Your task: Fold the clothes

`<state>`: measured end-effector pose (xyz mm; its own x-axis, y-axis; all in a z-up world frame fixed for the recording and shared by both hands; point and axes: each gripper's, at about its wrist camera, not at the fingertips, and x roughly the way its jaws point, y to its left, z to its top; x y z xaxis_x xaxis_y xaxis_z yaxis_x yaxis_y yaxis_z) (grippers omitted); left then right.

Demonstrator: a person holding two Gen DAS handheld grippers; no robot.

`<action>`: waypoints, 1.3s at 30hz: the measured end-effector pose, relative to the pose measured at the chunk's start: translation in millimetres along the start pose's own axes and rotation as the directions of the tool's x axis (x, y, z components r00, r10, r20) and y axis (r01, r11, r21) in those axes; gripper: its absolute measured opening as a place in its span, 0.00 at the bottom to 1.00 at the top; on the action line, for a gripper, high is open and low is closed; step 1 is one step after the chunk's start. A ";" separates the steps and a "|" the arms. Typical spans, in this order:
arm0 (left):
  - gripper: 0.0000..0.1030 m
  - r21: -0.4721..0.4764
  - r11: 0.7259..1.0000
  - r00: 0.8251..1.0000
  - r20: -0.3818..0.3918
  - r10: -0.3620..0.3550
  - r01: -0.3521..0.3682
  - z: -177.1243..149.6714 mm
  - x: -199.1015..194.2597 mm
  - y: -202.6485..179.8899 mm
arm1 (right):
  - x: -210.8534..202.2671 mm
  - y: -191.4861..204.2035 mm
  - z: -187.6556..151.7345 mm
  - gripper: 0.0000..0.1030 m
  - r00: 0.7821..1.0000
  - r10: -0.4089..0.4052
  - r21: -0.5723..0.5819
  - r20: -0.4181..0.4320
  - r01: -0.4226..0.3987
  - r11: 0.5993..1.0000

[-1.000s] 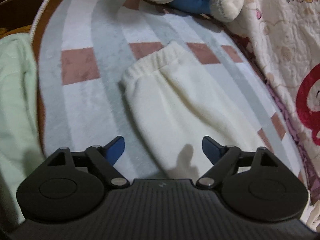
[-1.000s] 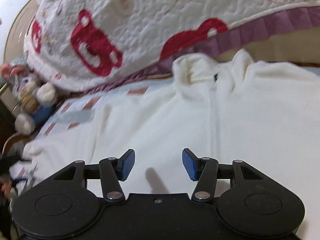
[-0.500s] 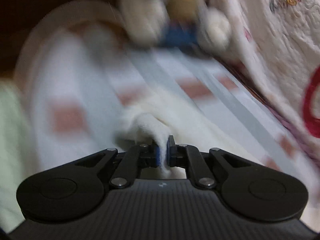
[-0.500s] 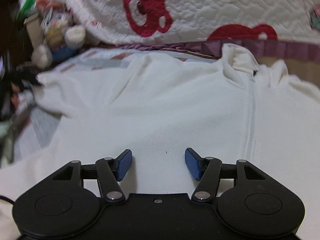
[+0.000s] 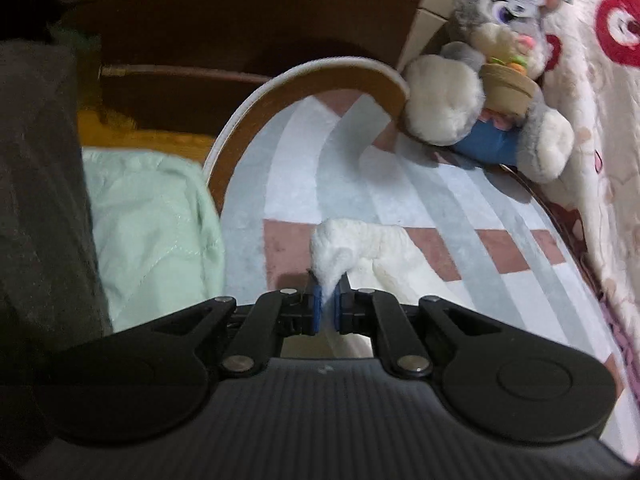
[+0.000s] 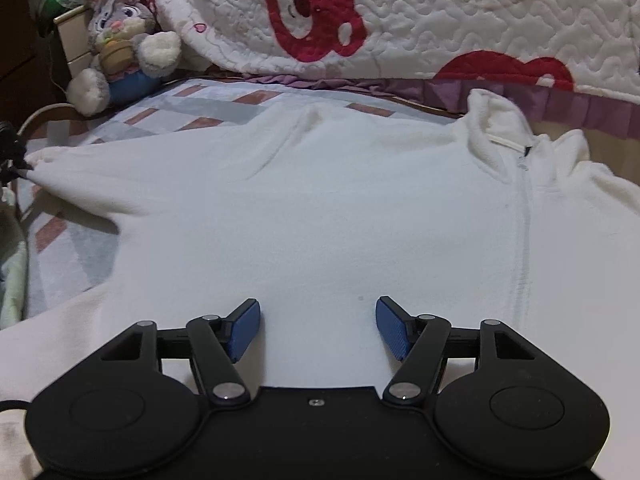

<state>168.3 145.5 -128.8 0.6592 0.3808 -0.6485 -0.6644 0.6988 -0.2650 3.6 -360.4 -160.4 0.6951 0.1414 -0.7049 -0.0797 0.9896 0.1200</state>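
Between the blue pads of our left hand-held gripper [image 5: 328, 307] we have the cuff of the white fleece jacket's sleeve [image 5: 352, 246] pinched tight, the fabric bunched and lifted just off the striped bed cover [image 5: 460, 216]. From the right wrist view the same sleeve [image 6: 80, 172] runs out to the left edge, pulled into a point where the left hand-held gripper holds it.

Our right hand-held gripper [image 6: 318, 330] hangs over the body of the white fleece jacket [image 6: 320, 208] with its jaws wide and opening; nothing is gripped, only the flat fleece lies beneath them. The jacket is spread front-up across the bed, its zip [image 6: 524, 216] running down on the right and its collar [image 6: 496, 124] standing near the quilt.

Beyond the jacket, a quilt with red bear prints [image 6: 400, 20] is heaped along the far side. A grey plush rabbit [image 6: 120, 40] sits at the bed's corner. A pale green blanket [image 5: 152, 224] lies left of the bed.
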 end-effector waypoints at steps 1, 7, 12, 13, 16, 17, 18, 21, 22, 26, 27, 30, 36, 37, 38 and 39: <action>0.06 0.013 1.000 1.000 0.004 -0.002 0.002 -0.5 -0.5 -3.0 | 0.7 1.9 -1.7 0.71 1.000 -0.004 -0.007 0.005 0.004 1.000; 0.06 0.060 0.998 0.999 0.034 -0.029 0.027 2.0 -6.0 -8.9 | -1.7 7.7 -6.8 0.73 1.000 -0.008 -0.030 0.014 0.008 1.000; 0.06 0.216 0.975 0.978 0.185 -0.093 0.052 5.7 -38.0 -35.0 | -2.2 3.2 8.5 0.72 0.998 0.041 0.131 0.056 -0.048 0.990; 0.06 0.247 0.968 0.972 0.210 -0.101 0.047 5.2 -43.9 -40.5 | 2.9 3.3 16.3 0.72 0.997 0.041 0.168 0.061 -0.050 0.985; 0.06 0.254 0.963 0.960 0.235 -0.151 0.089 8.2 -56.3 -43.3 | 23.5 18.6 37.7 0.72 0.998 0.036 0.131 0.056 -0.044 0.990; 0.06 0.226 0.966 0.957 0.231 -0.175 0.123 11.5 -58.2 -40.0 | 33.2 28.3 39.9 0.72 0.998 0.051 0.100 0.028 -0.053 0.994; 0.06 0.187 0.968 0.953 0.224 -0.206 0.165 14.9 -58.1 -35.0 | 43.2 38.3 41.7 0.69 0.998 0.066 0.070 -0.002 -0.065 0.995; 0.06 0.090 0.963 0.940 0.211 -0.269 0.255 22.3 -58.5 -20.8 | 53.4 65.8 35.4 0.69 0.962 0.274 0.104 -0.004 -0.272 0.957; 0.06 0.074 0.959 0.935 0.212 -0.283 0.273 23.3 -59.9 -18.0 | 53.8 76.1 34.6 0.70 0.956 0.292 0.073 -0.017 -0.290 0.954; 0.06 0.122 0.956 0.935 0.207 -0.289 0.268 19.3 -63.2 -27.0 | 53.2 89.0 32.7 0.69 0.917 0.394 0.073 -0.066 -0.389 0.918; 0.06 0.140 0.954 0.936 0.202 -0.289 0.265 17.7 -63.2 -31.0 | 52.6 85.3 33.1 0.69 0.897 0.436 0.126 -0.078 -0.425 0.897; 0.06 0.196 0.948 0.942 0.176 -0.286 0.252 10.6 -62.1 -41.7 | 45.6 64.4 24.0 0.69 0.819 0.574 0.447 0.020 -0.520 0.727; 0.06 0.249 0.899 0.910 0.119 -0.398 0.360 1.6 -71.6 -60.1 | 13.4 17.7 9.3 0.69 0.898 0.427 0.554 0.103 -0.408 0.726; 0.06 0.254 0.878 0.892 0.102 -0.441 0.405 -1.1 -78.3 -65.9 | 7.2 8.7 8.5 0.69 0.921 0.377 0.545 0.097 -0.366 0.754; 0.06 0.272 0.853 0.872 0.082 -0.483 0.446 -8.9 -86.8 -76.1 | -0.7 -5.4 6.9 0.69 0.937 0.332 0.557 0.106 -0.332 0.761; 0.06 0.289 0.825 0.850 0.061 -0.523 0.487 -16.6 -95.4 -86.2 | -8.6 -19.7 4.6 0.69 0.947 0.295 0.585 0.124 -0.310 0.749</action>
<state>156.9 38.8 -55.9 0.9293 -0.0048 -0.3692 -0.1256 0.9362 -0.3282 2.5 -381.3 -153.5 0.7236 0.4227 -0.5456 0.1426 0.6818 0.7175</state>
